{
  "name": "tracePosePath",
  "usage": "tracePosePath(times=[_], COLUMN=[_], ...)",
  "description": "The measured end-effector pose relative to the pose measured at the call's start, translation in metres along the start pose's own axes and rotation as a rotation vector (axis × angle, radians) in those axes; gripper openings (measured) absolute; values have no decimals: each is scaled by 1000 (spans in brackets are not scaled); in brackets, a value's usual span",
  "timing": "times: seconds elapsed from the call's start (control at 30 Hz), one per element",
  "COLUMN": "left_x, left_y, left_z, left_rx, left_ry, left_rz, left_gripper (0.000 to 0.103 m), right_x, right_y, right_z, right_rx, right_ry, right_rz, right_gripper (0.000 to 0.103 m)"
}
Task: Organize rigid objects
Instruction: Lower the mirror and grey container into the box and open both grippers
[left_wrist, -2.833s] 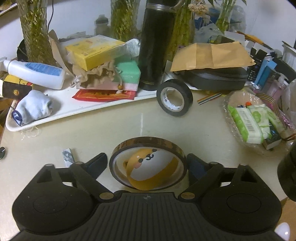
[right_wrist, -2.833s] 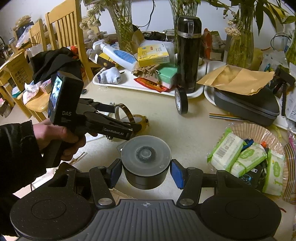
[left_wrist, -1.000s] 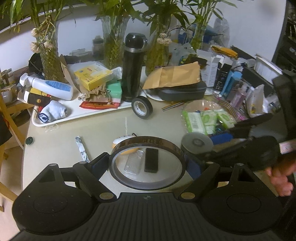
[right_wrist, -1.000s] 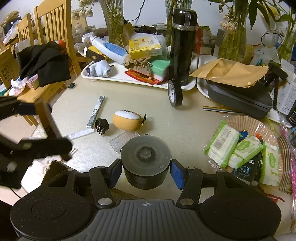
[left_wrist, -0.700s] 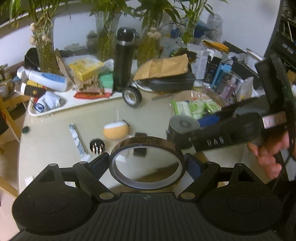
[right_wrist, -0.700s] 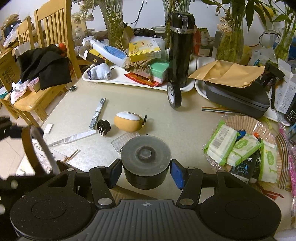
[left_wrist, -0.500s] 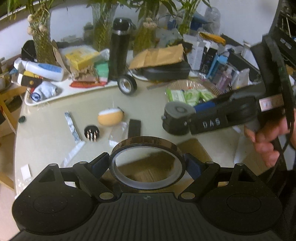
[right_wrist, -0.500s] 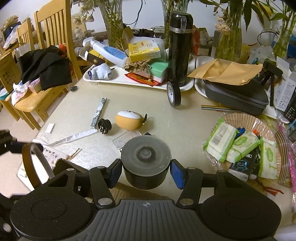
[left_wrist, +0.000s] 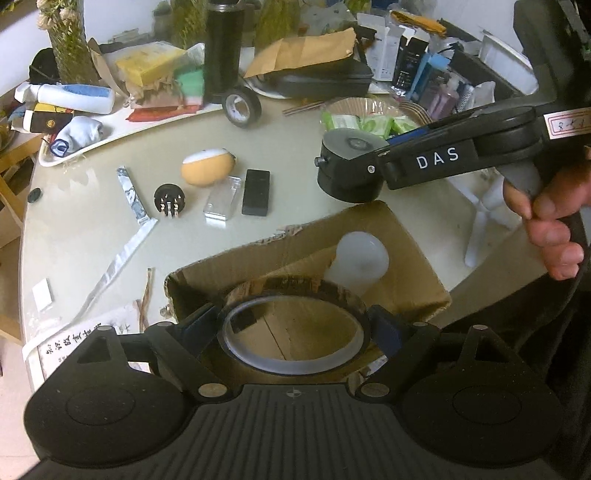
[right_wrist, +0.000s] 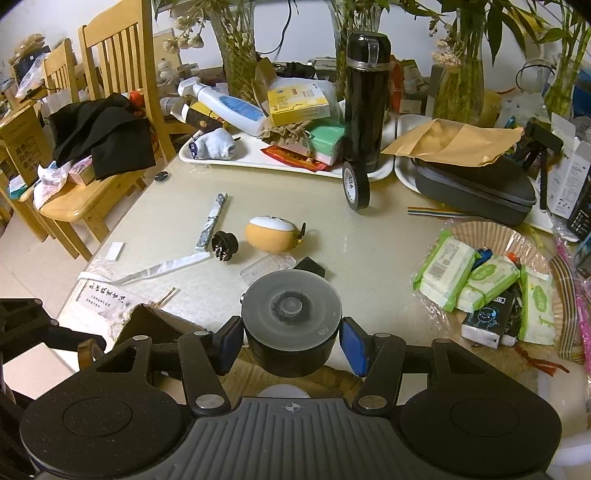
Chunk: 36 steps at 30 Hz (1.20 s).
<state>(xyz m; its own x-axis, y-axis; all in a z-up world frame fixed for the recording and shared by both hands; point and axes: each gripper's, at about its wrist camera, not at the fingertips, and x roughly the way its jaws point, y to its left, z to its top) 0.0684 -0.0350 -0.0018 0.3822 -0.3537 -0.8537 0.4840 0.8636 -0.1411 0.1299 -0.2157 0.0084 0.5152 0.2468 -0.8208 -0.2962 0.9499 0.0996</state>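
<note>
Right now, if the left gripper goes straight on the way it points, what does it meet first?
Probably the inside of the open cardboard box. The left gripper, holding the tape ring, points down into it; the white bulb lies slightly further in. Depth is unclear.

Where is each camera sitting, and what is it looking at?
Left wrist view: rides the left tool, looks down past its amber tape ring into a cardboard box; the right tool and a hand show.
Right wrist view: rides the right tool gripping a black round can, facing across the table; only a dark bit of the left tool shows.
Both see the orange egg-shaped toy and black tape roll.
</note>
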Motion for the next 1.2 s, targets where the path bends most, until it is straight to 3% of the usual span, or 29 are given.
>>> tracePosePath(times=[0.17,0.33,0.63,1.2], left_x=[-7,-15,-24,-31], left_y=[1,12,43,59], left_z=[0,4,10,9], left_rx=[-18,-88,-289,-385], left_ry=[-30,-74,-142,-180], left_rz=[-32,-16,69,136], left_gripper=[88,88,88,88], right_x=[-2,-5,-5,4], right_y=[1,2,4,32], right_z=[-3,-6,-9,-19], right_rx=[-1,0,-21,-126], right_ry=[1,1,20,125], right_rz=[0,3,34,187], right_gripper=[60,60,60,60])
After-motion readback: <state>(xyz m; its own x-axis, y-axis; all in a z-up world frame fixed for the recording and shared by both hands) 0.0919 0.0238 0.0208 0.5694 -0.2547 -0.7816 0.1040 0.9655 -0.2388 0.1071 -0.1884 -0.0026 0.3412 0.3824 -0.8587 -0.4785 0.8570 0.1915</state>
